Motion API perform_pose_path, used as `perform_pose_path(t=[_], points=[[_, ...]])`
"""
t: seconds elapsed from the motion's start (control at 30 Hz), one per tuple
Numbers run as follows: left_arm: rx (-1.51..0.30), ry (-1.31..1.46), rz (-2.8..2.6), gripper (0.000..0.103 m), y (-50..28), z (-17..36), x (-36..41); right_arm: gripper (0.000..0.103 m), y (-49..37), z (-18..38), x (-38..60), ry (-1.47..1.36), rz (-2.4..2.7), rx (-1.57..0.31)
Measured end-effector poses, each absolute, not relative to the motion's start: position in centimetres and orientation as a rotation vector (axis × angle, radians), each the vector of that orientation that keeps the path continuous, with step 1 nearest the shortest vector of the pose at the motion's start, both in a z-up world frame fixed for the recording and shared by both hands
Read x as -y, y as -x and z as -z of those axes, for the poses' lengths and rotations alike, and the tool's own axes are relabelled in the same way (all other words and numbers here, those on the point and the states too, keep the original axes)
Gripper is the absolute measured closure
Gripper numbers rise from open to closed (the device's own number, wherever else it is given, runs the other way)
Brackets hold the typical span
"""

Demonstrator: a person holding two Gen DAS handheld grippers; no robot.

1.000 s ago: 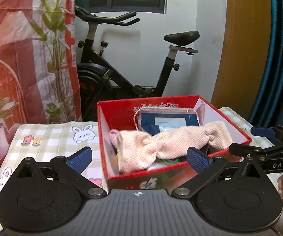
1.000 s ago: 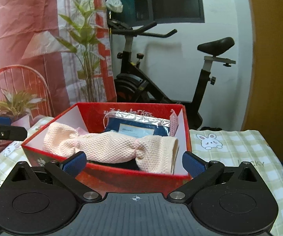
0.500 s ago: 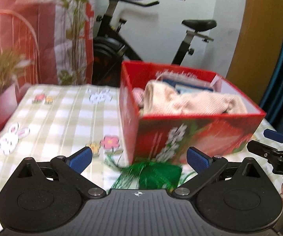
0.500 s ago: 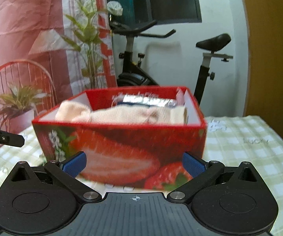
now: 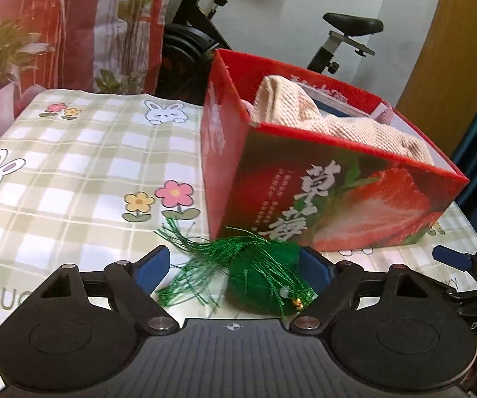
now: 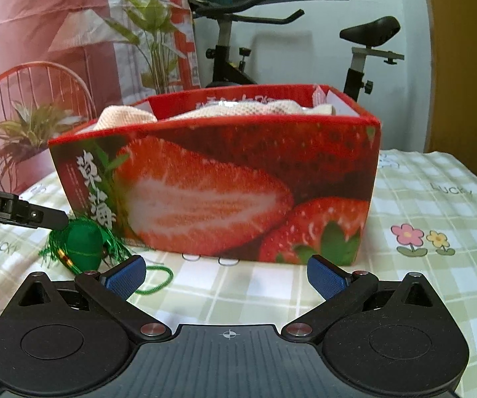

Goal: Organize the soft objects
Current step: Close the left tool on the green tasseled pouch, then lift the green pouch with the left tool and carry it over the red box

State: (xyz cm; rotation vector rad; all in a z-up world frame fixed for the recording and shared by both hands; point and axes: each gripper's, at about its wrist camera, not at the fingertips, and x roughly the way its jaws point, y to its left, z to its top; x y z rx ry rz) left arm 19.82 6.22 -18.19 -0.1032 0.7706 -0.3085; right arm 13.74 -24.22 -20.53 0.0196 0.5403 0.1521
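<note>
Nearest the left wrist camera, the left gripper [image 5: 233, 267] has its blue pads [image 5: 152, 267] set to either side of a green tasselled pouch [image 5: 265, 278] lying on the tablecloth. Its jaws are closing; the right-hand pad sits against the pouch's side, while the other pad is still clear of the loose green threads, so nothing is clamped yet. The pouch carries small gold and white beads and a thin green cord that loops across the cloth in the right wrist view.

The right gripper [image 6: 226, 275] is spread wide with only bare checked tablecloth [image 6: 437, 199] between its pads, gripping nothing.

Just beyond the pouch stands a red strawberry-printed cardboard box [image 5: 338, 199], open at the top, with Chinese characters on its front. Inside it a peach waffle-weave cloth [image 5: 304, 116] is bunched up and rises above the rim. Behind the cloth, against the far wall, a blue packet [image 5: 334, 104] is partly visible.

Farther back, past the table edge, are a black exercise bike [image 6: 238, 63], a red wire chair with a potted plant [image 6: 29, 129], and a pink backdrop [image 6: 55, 16].
</note>
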Motion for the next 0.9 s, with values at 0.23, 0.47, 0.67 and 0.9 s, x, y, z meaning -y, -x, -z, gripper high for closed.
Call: perform_pose_path(t=[0.23, 0.47, 0.67, 0.9], points=[[-0.788, 0.125, 0.371, 0.033, -20.2, 18.9, -5.3, 0.0, -14.0, 21.5, 24.4, -0.02, -0.144, -0.568], [-0.827, 0.168, 0.471, 0.045, -20.6, 19.7, -3.6, 0.0, -14.1, 21.6, 24.1, -0.007, -0.156, -0.582], [-0.863, 0.221, 0.549, 0.045, -20.7, 20.4, -1.5, 0.001, -14.0, 21.6, 23.4, 0.03, -0.203, -0.582], [-0.908, 0.261, 0.622, 0.045, -20.8, 21.2, 1.1, 0.015, -13.5, 21.5, 22.5, 0.069, -0.301, -0.582]])
